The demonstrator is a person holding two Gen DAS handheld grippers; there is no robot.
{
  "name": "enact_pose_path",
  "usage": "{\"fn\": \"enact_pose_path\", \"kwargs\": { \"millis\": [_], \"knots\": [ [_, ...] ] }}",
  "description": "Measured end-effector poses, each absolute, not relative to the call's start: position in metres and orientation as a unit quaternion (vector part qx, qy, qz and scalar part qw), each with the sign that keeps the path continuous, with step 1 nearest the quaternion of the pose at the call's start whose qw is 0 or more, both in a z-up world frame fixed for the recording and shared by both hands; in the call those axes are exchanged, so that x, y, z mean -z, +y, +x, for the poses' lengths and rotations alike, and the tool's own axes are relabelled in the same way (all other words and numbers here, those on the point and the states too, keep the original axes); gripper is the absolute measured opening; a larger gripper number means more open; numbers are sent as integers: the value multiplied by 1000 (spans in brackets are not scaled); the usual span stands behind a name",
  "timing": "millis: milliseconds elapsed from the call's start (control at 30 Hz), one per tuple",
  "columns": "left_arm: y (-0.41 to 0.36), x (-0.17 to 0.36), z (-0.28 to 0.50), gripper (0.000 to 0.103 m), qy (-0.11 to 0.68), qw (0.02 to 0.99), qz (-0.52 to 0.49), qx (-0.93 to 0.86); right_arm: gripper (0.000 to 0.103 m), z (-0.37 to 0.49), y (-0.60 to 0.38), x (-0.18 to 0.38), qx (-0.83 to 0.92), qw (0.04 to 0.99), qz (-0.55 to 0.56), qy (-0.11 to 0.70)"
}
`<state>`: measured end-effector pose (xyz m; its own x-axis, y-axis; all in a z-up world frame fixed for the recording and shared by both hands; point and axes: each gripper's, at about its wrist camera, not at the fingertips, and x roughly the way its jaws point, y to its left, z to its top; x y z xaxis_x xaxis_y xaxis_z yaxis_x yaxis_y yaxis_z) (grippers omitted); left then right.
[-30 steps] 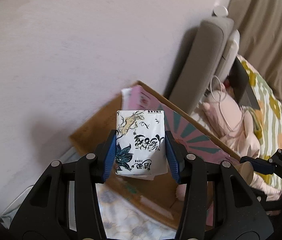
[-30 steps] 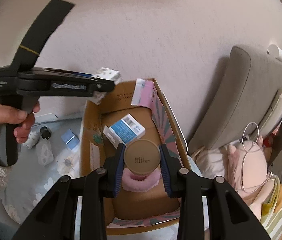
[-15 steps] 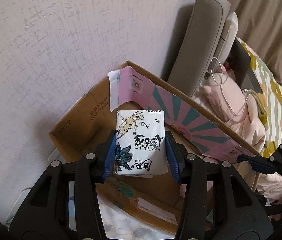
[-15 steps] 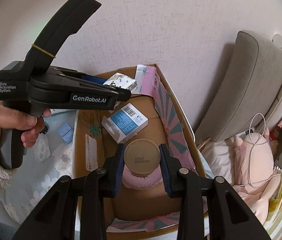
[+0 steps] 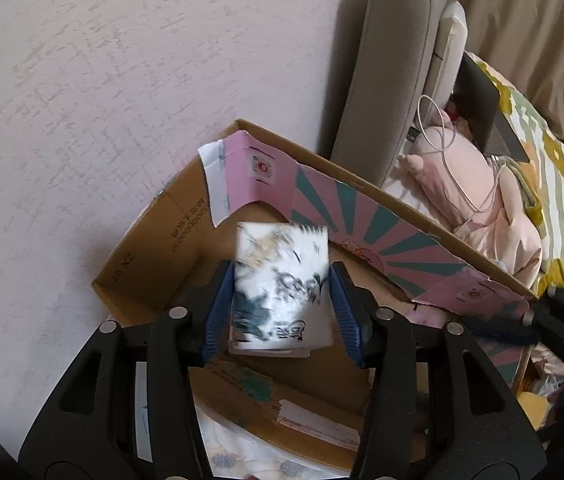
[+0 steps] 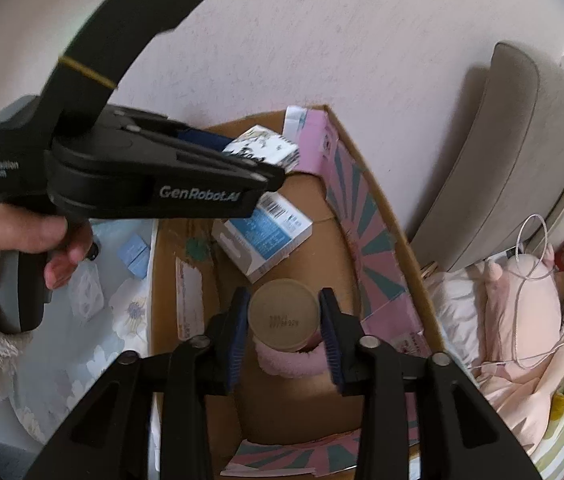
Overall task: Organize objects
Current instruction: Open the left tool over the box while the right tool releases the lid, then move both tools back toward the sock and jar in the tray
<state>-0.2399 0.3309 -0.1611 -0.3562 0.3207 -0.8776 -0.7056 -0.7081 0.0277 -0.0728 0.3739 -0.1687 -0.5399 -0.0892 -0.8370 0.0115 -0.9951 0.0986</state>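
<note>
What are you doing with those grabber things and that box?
A person is tidying things into a cardboard box. The left gripper has just been opening around a white printed packet, which looks blurred, likely dropping. The right gripper has just been opening too, with a round tan-lidded jar between its pads, over the box. A blue and white carton already lies inside.

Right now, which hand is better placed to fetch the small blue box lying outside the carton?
Left. The small blue box lies just beside that hand, and the left gripper has just been opening.
</note>
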Motion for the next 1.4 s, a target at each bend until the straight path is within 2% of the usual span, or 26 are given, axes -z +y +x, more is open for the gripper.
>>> {"fn": "enact_pose_path", "kwargs": {
  "millis": [33, 67, 100, 433, 733, 933, 1233, 1267, 1300, 1333, 1367, 1400],
  "knots": [
    [331, 160, -239, 84, 210, 321, -465, -798, 59, -72, 373, 170, 876, 26, 480, -41],
    [332, 160, -238, 103, 213, 320, -464, -798, 73, -71, 373, 170, 877, 24, 478, -42],
    [330, 158, -236, 103, 210, 323, -459, -801, 75, -70, 374, 169, 878, 25, 475, -45],
    [319, 154, -227, 103, 201, 326, -463, -800, 75, -62, 368, 163, 882, 17, 468, -42],
    [284, 107, -218, 103, 159, 326, -454, -814, 75, -54, 363, 136, 888, 17, 459, -37],
    [244, 68, -206, 103, 143, 304, -432, -837, 75, -48, 360, 104, 898, 24, 438, -25],
    [142, 25, -185, 103, 87, 237, -406, -878, 76, -47, 329, 58, 915, 71, 396, -11],
    [132, 22, -182, 103, 82, 230, -404, -882, 78, -48, 323, 54, 917, 79, 390, -9],
    [116, 18, -178, 103, 75, 214, -400, -888, 90, -50, 317, 50, 919, 90, 385, -7],
    [107, 16, -175, 103, 71, 205, -398, -891, 98, -51, 311, 48, 919, 100, 380, -6],
    [95, 14, -172, 103, 67, 193, -397, -895, 102, -53, 305, 45, 920, 113, 375, -5],
    [83, 13, -169, 103, 63, 178, -396, -898, 102, -54, 297, 43, 920, 128, 371, -5]
  ]
}}
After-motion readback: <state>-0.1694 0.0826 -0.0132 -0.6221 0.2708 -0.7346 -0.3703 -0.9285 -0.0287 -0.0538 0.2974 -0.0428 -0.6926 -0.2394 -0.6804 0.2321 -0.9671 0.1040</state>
